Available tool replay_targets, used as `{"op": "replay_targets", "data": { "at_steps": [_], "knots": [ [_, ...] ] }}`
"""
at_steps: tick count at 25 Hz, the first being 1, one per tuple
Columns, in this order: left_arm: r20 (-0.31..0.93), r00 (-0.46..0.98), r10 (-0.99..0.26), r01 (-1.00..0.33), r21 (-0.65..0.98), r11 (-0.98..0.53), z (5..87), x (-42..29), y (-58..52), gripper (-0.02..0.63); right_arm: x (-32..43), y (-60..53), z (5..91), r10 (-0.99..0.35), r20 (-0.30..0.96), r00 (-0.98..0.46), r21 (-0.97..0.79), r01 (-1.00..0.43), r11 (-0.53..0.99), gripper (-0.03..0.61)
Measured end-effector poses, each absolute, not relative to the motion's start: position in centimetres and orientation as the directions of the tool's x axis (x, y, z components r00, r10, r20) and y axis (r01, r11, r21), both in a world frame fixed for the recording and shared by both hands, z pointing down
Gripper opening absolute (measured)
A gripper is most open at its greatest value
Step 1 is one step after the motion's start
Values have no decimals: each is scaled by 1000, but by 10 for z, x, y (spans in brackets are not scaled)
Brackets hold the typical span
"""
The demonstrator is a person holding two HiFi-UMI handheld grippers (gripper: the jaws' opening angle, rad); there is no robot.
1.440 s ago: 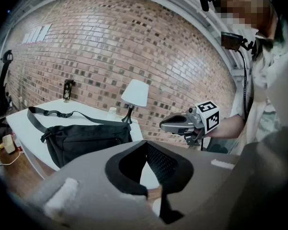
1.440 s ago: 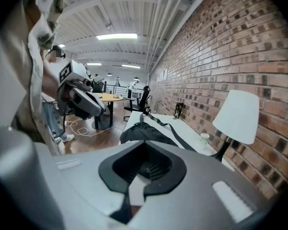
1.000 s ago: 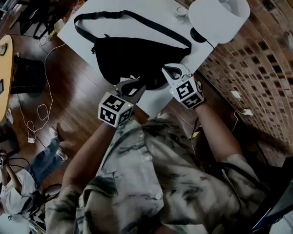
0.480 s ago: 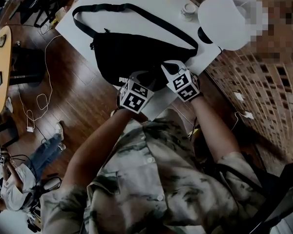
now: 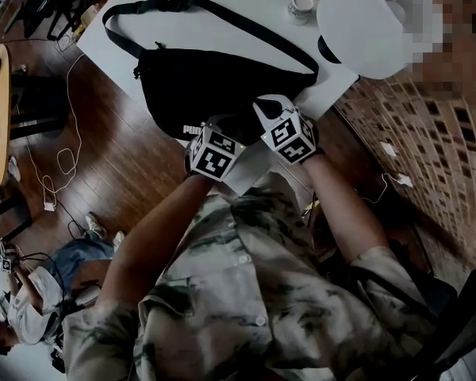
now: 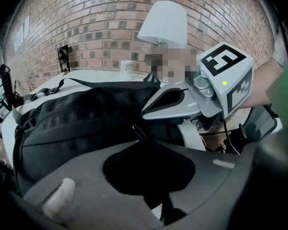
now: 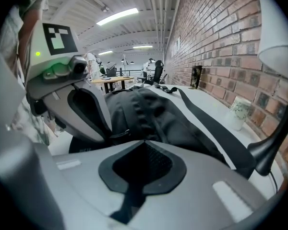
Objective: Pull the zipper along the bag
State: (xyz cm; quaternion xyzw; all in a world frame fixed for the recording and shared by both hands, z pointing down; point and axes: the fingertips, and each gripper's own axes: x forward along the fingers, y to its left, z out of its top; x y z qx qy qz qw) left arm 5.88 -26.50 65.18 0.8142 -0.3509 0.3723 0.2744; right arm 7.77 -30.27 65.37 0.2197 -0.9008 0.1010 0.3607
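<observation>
Zipper pull (image 6: 137, 130) sits at the near end of one black waist bag (image 5: 214, 86), which lies on the white worktop (image 5: 182, 30) with its single strap (image 5: 222, 18) looped behind it. Two grippers meet at that end. The left gripper (image 5: 222, 124) has its jaws pressed together on the small metal pull. Just beside it, the right gripper (image 5: 259, 103) has its jaws closed, pinching the bag's fabric. One white lamp (image 5: 373, 22) and one cup (image 5: 301, 6) stand at the worktop's far corner, by the brick wall (image 5: 428, 133).
</observation>
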Motion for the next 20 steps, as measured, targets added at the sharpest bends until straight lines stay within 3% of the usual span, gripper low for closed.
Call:
{"op": "replay_targets", "data": {
  "at_steps": [20],
  "knots": [
    [775,519,-360,-772,245,-586,630,24,-274,25,78,-303,658,-324,708,-627,-32,-487,873,6]
  ]
}}
